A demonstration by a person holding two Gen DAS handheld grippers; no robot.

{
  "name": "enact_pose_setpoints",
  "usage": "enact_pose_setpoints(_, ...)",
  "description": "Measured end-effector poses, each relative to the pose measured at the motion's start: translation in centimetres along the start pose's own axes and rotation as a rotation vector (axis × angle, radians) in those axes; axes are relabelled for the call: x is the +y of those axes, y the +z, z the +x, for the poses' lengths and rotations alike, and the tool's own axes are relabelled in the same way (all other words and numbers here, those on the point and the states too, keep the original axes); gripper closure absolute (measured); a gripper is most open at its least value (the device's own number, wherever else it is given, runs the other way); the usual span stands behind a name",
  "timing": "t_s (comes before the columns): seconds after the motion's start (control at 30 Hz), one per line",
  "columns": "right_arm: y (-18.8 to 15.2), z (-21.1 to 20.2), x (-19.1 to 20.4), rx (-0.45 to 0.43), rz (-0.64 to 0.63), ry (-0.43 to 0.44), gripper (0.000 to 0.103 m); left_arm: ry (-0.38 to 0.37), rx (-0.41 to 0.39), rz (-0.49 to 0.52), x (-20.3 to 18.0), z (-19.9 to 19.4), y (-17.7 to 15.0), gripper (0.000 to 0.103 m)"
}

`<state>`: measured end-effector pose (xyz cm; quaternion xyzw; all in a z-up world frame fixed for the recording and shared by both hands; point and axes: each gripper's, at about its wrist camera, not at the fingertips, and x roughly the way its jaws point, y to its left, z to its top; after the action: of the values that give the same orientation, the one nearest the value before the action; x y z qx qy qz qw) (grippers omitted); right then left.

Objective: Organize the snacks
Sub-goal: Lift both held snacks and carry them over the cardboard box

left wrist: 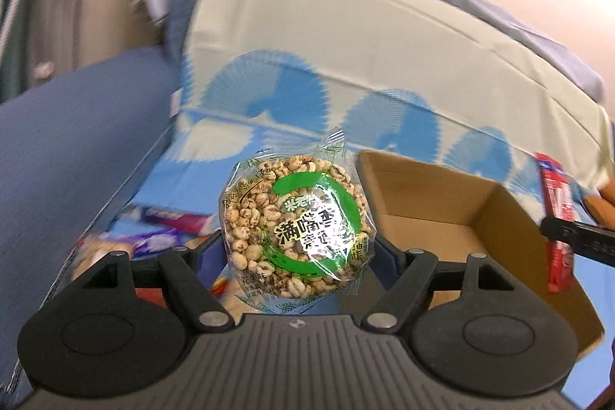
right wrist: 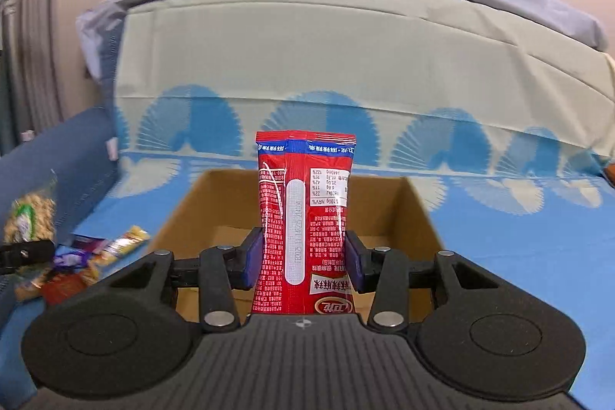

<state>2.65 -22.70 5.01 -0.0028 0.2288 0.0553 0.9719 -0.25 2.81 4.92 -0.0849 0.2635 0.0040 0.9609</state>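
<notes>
The left claw (left wrist: pixel 298 248) was clamped on a puffed-rice cake (left wrist: pixel 296 225) held left of the cardboard box (left wrist: pixel 496 214); released there, it would miss. The right claw (right wrist: pixel 303 260) pinched a red packet (right wrist: pixel 303 218) above the box, upright enough to topple out. Loose snacks (right wrist: pixel 77 256) lay on the bed (right wrist: pixel 519 241).

- A bed (right wrist: pixel 519 248) with a blue sheet printed in white fan shapes carries everything.
- An open cardboard box (right wrist: pixel 419 206) sits on the sheet.
- A loose pile of snack packets (right wrist: pixel 77 264) lies on the sheet to the box's left.
- A pale pillow (right wrist: pixel 346 64) leans at the far end.
</notes>
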Motion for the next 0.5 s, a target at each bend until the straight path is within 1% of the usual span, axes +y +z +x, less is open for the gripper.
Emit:
enact_pose_setpoints(0.07, -0.8, -0.1, -0.9, 0.008, 0.005, -0.020, 0.058, -0.027, -0.026, 0.043, -1.4, -0.1, -0.2, 0.022)
enact_pose_setpoints(0.17, -1.1, 0.4, -2.6, 0.018, 0.010, -0.046, 0.058, -0.069, -0.057, 0.104, -3.5, -0.3, -0.6, 0.022)
enact_pose_setpoints(0.27, -1.9, -0.3, -4.0, 0.029, 0.015, -0.070, 0.058, -0.108, -0.078, 0.149, -5.1, -0.3, -1.0, 0.022)
enact_pose_setpoints(0.5, -2.9, -1.0, -5.8, 0.041, 0.014, -0.103, 0.058, -0.187, -0.082, 0.203, -8.3, -0.1, -1.9, 0.022)
